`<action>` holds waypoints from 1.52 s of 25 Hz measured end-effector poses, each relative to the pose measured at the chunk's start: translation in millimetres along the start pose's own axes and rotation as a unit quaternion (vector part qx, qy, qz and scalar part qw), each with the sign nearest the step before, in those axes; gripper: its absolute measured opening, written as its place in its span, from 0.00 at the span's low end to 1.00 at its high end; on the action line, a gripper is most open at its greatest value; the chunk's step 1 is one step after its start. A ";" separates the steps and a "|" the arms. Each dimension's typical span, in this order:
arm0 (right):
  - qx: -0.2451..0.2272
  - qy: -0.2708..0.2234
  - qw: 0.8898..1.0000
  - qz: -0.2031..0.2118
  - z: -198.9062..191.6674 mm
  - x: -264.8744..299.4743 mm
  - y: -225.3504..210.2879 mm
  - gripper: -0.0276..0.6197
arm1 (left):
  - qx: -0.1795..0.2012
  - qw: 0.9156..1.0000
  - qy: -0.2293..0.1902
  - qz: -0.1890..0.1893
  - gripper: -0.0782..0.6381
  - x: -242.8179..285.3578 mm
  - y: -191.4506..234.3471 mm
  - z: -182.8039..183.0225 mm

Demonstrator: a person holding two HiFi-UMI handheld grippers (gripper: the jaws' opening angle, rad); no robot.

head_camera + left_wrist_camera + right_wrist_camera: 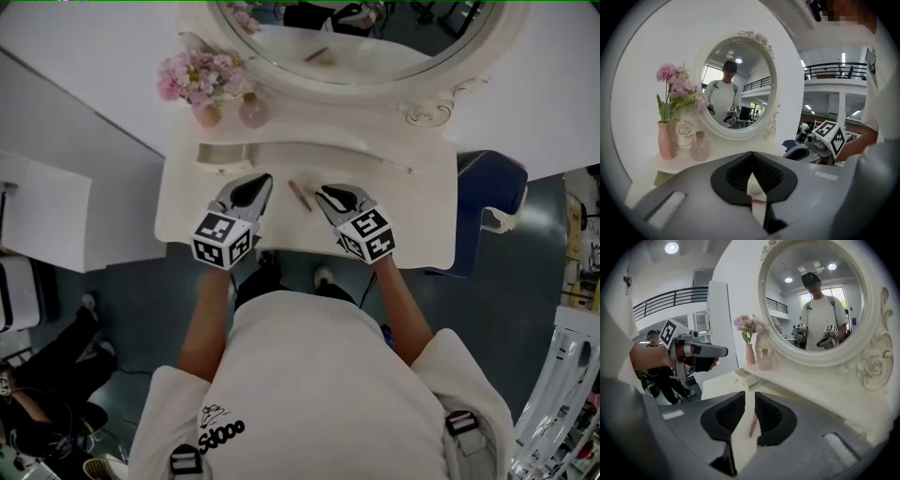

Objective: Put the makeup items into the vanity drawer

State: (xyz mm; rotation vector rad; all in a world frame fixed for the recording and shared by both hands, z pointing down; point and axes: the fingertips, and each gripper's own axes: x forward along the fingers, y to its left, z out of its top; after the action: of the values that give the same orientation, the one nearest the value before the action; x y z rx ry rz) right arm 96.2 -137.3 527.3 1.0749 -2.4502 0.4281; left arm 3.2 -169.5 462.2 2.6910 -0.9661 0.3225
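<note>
A thin pinkish-brown makeup pencil [300,195] lies on the white vanity top [412,225], between my two grippers. My left gripper [262,180] hovers just left of it, jaws shut with nothing in them [751,157]. My right gripper [323,192] is just right of the pencil, jaws a little apart and open [750,394]. In the right gripper view the pencil [753,425] lies on the table beyond the gap, untouched. The small drawer [223,155] at the left end of the raised shelf looks pulled out [745,377].
A pink vase of flowers [202,89] and a pink bottle [253,111] stand at the back left below the oval mirror [356,47]. A blue chair [492,202] stands to the right of the vanity. Someone's legs [56,347] show on the floor at left.
</note>
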 end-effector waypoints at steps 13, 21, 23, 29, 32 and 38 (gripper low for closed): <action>0.057 0.164 0.982 -0.070 -115.9 89.7 -3.4 0.23 | -0.014 0.994 0.091 -0.055 0.14 39.0 66.7 -73.2; 0.083 0.181 0.975 -0.097 -138.9 100.7 -8.2 0.16 | -0.010 0.990 0.101 -0.098 0.14 41.1 67.9 -77.8; 0.086 0.180 0.975 -0.094 -138.5 101.8 -6.0 0.11 | -0.015 0.990 0.100 -0.101 0.14 40.0 72.1 -77.7; 0.091 0.172 0.976 -0.100 -128.2 101.0 -1.9 0.10 | -0.011 0.989 0.098 -0.108 0.14 33.9 79.3 -74.2; 0.088 0.146 0.981 -0.097 -107.0 100.3 1.7 0.10 | -0.006 0.990 0.095 -0.103 0.14 25.7 86.1 -71.7; 0.049 0.095 0.990 -0.087 -40.6 105.4 3.2 0.10 | -0.007 0.995 0.075 -0.069 0.14 9.4 112.6 -58.7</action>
State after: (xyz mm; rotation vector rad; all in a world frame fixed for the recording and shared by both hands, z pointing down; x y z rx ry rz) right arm 40.2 -182.6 614.4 1.2167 -2.1682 0.5715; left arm -69.4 -240.1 539.4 2.6586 -0.7326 0.4792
